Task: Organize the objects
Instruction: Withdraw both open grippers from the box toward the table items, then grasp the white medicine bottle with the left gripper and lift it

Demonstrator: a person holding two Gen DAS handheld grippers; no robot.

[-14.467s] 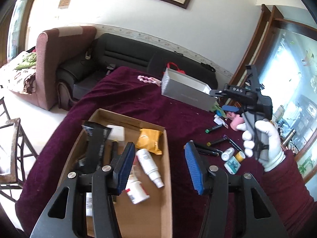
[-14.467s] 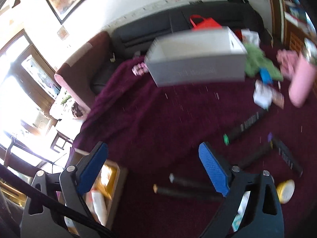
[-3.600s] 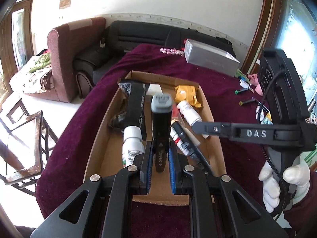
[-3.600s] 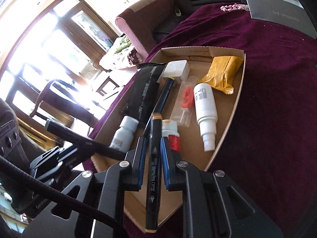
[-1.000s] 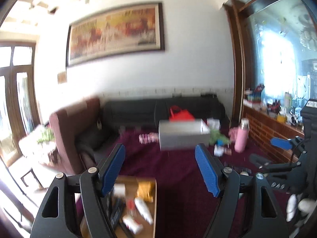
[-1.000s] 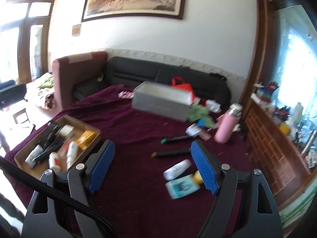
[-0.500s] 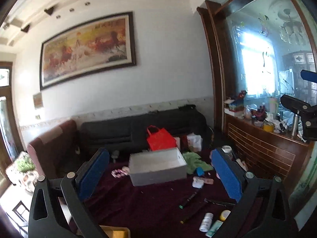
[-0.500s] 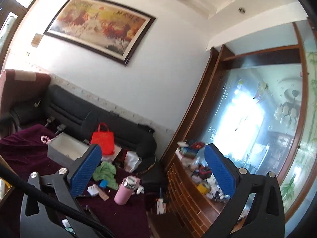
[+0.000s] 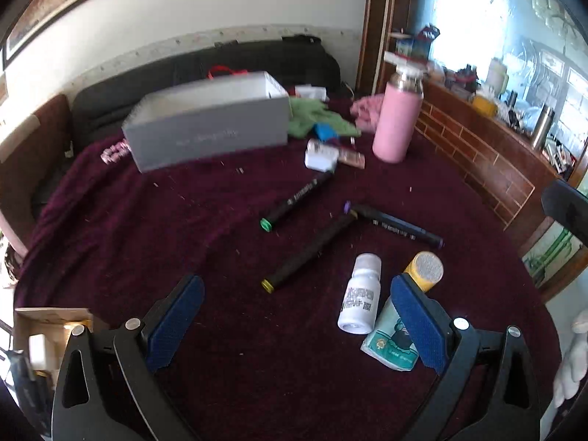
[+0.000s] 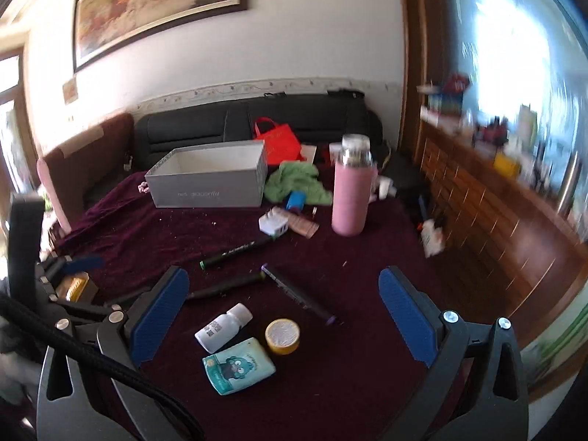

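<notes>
Your left gripper (image 9: 294,325), jaws closing slightly around nothing, and right gripper (image 10: 281,314), jaws wide apart, are both empty. Near you, markers (image 9: 310,251), a white bottle (image 9: 358,296), a yellow jar (image 9: 424,268) and a teal packet (image 10: 239,369) remain unsorted; the cardboard box (image 9: 40,325) at the near left already holds some items.

We see a white wall (image 10: 294,47) w/ a framed painting (image 10: 154,7), a black sofa (image 10: 220,125) below it, a brown armchair (image 10: 84,158) at left, and bright glare at right, prob. a window (image 10: 514,47).

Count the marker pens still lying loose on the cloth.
3. Green-capped marker nearest the white charger; yellow-capped marker in the middle; purple-capped marker touching its far end. The cardboard box may hide others.
</notes>
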